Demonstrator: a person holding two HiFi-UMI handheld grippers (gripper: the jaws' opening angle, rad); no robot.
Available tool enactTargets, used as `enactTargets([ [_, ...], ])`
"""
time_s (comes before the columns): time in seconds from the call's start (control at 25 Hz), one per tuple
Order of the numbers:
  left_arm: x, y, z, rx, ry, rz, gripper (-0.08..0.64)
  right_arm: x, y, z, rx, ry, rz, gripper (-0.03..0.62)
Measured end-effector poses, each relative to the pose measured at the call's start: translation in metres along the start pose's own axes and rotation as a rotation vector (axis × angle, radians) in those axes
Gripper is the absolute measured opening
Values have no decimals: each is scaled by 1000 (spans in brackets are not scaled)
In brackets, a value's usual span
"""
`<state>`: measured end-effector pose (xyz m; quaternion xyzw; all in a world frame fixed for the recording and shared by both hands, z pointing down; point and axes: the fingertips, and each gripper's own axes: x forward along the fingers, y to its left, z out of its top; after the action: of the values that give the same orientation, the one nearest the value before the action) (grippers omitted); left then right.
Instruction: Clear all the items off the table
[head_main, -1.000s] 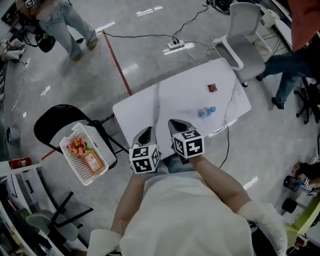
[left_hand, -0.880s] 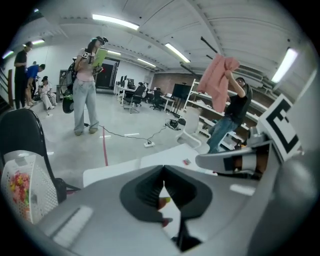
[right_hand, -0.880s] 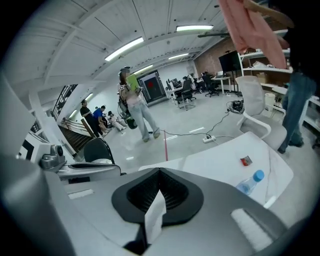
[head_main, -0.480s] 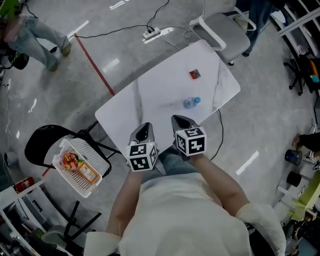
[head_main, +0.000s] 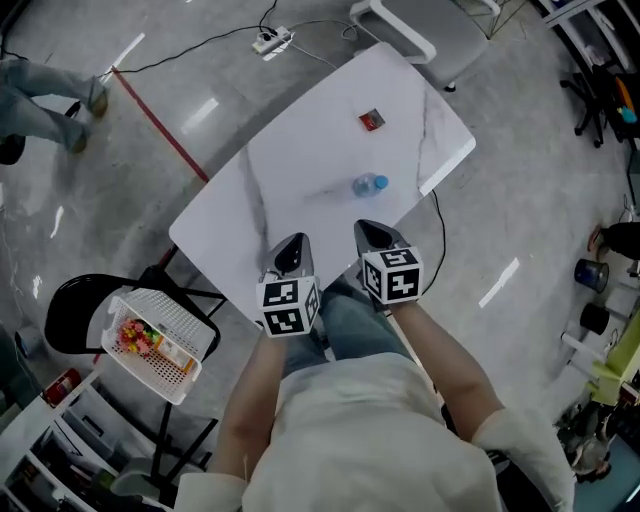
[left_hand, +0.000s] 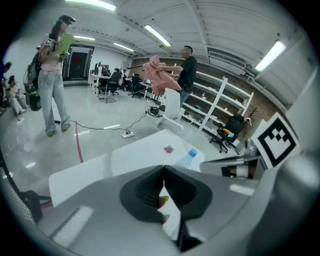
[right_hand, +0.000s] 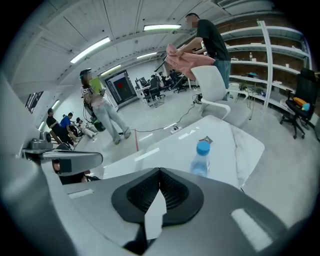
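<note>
well, both grippers closed and empty

left gripper (head_main: 292, 248) and right gripper (head_main: 372, 232) have their jaws pressed together on nothing, at the near edge of the table (head_main: 230, 210). beyond them stands a blue-capped bottle (head_main: 368, 185); farther off lies a small red packet (head_main: 371, 120), perhaps a snack, print unreadable. a white basket (head_main: 190, 328) sits on a chair (head_main: 70, 310) to the left.

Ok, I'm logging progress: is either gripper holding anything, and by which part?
Nothing is held. The left gripper and right gripper are shut, empty; the bottle and packet sit on the table.
</note>
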<state>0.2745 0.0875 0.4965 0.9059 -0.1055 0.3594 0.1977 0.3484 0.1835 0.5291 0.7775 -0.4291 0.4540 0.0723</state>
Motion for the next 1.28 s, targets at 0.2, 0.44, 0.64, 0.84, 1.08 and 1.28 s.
enactTargets([
  [0.2,28,0,-7,3,23,-13,9,17,-31,-22,50,21,-35,41],
  [0.44,55,4,-18,15,51,-17,9,40,-64,-44,95,32,-82,126],
  [0.64,75,4,-28,28,71,-28,9,66,-87,-55,103,33,-112,199],
  [0.84,94,6,-42,36,99,-35,9,91,-103,-66,117,23,-123,258],
  [1.08,114,8,-61,46,132,-31,9,120,-118,-70,99,-4,-123,321],
  [1.28,124,13,-74,37,152,-22,9,144,-126,-66,70,-18,-119,339],
])
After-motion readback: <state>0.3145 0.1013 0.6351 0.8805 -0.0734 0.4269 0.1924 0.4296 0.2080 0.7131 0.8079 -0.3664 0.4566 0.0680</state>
